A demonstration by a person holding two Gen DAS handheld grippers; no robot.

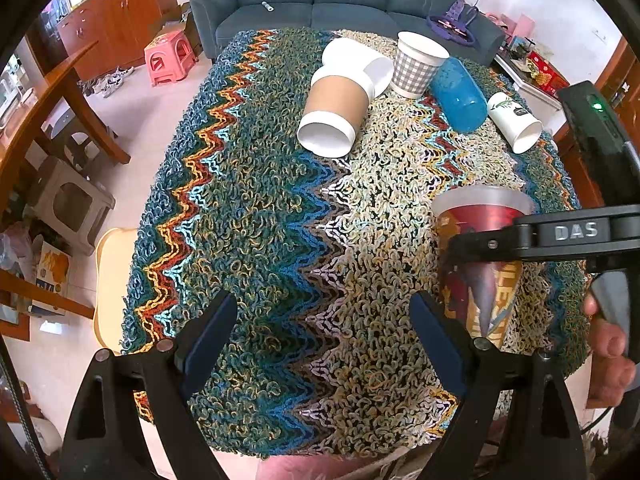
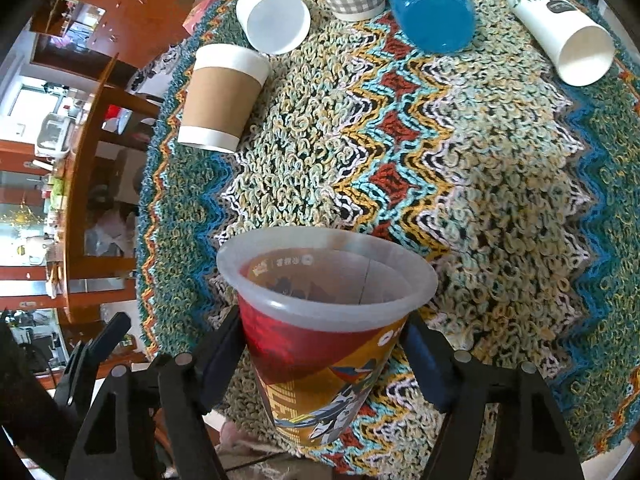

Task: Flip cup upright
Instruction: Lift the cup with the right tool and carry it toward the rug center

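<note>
Plastic printed cup [image 2: 324,332] upright, near worktop [image 2: 500,200] front edge | right hand-held gripper [image 2: 324,356] clenched on cup | left hand-held gripper [image 1: 324,332] released, idle | risk: shaggy cloth tips cup on release

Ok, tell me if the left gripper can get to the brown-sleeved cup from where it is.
Probably yes. The left gripper is open and empty, and only bare tablecloth lies between it and the brown-sleeved cup, which lies on its side. The right gripper, around the red cup, is off to the side.
</note>
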